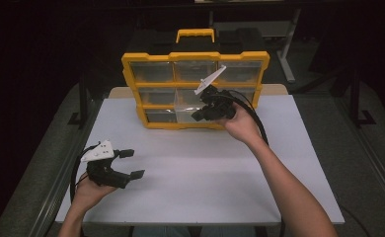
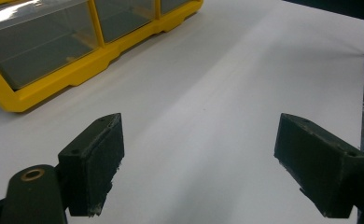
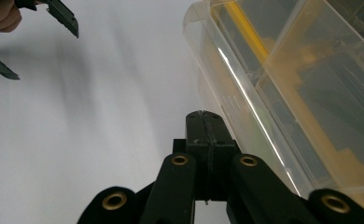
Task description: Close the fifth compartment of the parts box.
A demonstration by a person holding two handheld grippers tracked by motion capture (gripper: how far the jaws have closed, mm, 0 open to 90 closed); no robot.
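The clear drawer [image 1: 188, 109], pulled partway out of the yellow organizer [image 1: 195, 57], sits at the upper middle of the high view, in the cabinet's lower rows. The right hand-held gripper [image 1: 199, 115] is just beside the drawer's front, its jaws pressed together with nothing between them. At lower left, the left hand-held gripper [image 1: 131, 163] hangs over the white bench [image 1: 190, 177], jaws wide apart and empty. No writing or brand can be read anywhere.
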